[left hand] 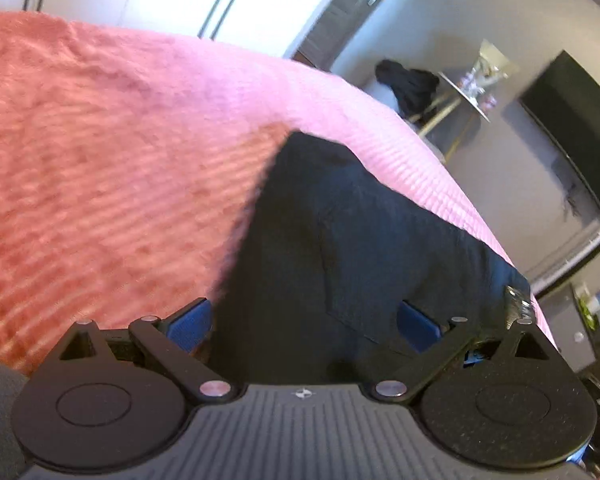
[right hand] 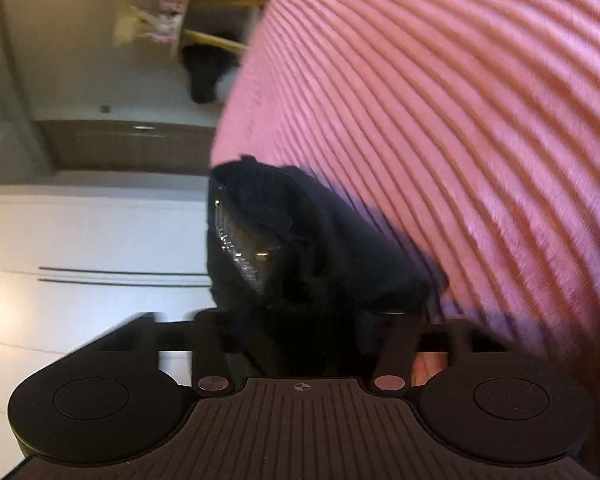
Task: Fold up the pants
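Left tongs [left hand: 312, 324] spreading wide around dark pants [left hand: 340, 240], lying mid-frame on pink bed blanket [left hand: 100, 140]. Right tongs [right hand: 300, 320] seeming to pinch pants' bunched end [right hand: 308, 248], lower middle. Best lifting both ends evenly, keeping edges lined up.

In the left wrist view, the pink ribbed bedspread [left hand: 120, 140] lies bare from 9 to 12 o'clock of the dark pants [left hand: 340, 240], giving open room there. The pants fill the gap between the left gripper's [left hand: 304, 320] spread jaws. At 2 o'clock, past the bed edge, stand a round side table [left hand: 466, 98] with a black garment [left hand: 408, 84] beside it, and a dark TV screen [left hand: 572, 128]. In the right wrist view, the bunched pants [right hand: 312, 248] block the right gripper [right hand: 304, 332] ahead; bare bedspread [right hand: 460, 120] spreads from 12 to 3 o'clock.
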A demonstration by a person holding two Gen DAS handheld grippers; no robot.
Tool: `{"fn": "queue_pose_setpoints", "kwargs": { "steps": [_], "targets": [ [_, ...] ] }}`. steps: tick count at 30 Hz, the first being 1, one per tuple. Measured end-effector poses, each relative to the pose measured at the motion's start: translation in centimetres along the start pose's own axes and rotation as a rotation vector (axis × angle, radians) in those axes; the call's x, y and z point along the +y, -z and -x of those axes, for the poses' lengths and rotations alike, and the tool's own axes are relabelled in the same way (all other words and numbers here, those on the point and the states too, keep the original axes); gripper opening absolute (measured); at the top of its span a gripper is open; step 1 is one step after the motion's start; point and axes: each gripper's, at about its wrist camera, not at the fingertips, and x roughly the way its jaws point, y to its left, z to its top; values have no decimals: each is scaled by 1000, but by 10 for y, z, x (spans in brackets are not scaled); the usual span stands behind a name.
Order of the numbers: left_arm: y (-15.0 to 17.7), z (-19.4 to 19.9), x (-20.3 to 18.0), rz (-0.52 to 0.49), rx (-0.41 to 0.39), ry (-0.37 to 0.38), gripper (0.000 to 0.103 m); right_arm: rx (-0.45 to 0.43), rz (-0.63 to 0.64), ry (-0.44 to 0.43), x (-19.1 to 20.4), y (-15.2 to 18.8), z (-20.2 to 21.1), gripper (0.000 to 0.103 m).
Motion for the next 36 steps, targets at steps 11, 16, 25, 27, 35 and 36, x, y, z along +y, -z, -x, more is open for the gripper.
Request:
{"fn": "queue_pose_setpoints", "kwargs": {
  "steps": [11, 16, 25, 27, 35, 36],
  "targets": [
    [-4, -5, 5, -33, -5, -99, 99, -25, 206, 345, 32, -2, 5, 62],
    [-17, -1, -13, -163, -95, -138, 99, -173, 518, 348, 92, 13, 24, 63],
    [-77, -58, -62, -278, -110, -58, 99, 44, 1107, 366, 166, 71, -131, 34],
    [-76, -89, -70, -336, -58, -84, 99, 45, 1186, 428, 165, 75, -157, 31],
    [-30, -150, -71, -573, -143, -207, 99, 113, 1360, 413, 125, 78, -180, 25],
    [-27, -151, -68, -571, -164, -203, 99, 91, 1363, 386, 118, 76, -181, 25]
  ]
}}
